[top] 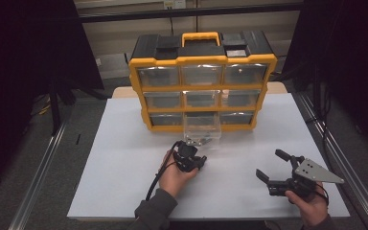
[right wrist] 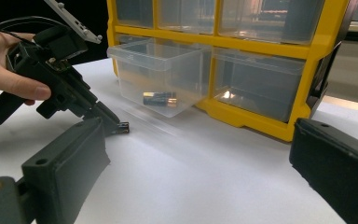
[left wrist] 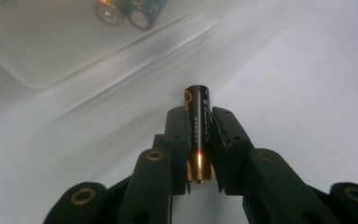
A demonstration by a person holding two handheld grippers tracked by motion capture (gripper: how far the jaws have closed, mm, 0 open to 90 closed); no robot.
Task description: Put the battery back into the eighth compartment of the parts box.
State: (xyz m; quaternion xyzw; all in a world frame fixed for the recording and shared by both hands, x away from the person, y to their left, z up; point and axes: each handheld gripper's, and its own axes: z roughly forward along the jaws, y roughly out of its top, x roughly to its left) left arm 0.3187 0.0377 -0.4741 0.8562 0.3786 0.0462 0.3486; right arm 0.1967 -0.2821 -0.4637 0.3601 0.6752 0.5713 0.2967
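A black AA battery [left wrist: 198, 135] with a gold-coloured end lies lengthwise between the two black jaws of the left gripper [left wrist: 199, 140], which are closed against its sides and hold it. Its gold end points back toward the gripper body and its black end sticks out past the jaw tips, low over the white table sheet [left wrist: 307, 84]. In the right gripper view the same battery [right wrist: 122, 127] shows as a small dark stub at the tip of the left gripper [right wrist: 112, 122], right at the sheet's surface, with a hand [right wrist: 2, 70] wrapped round the gripper's handle.

Just beyond the held battery stands a clear plastic drawer [right wrist: 161, 77], pulled out of the bottom row of a yellow and black storage cabinet [top: 202, 86] and resting on the sheet in front of it. Two more batteries [left wrist: 126, 11] lie side by side on the drawer's floor. From the high view the left gripper [top: 194, 160] sits just in front of this drawer [top: 201, 128], near the middle of the sheet.

The right gripper [top: 273, 167] rests well apart to the right, near the front edge of the sheet, held in the right hand [top: 311, 206]. Its jaws stand wide open with nothing between them, and they point toward the left gripper and the drawer.
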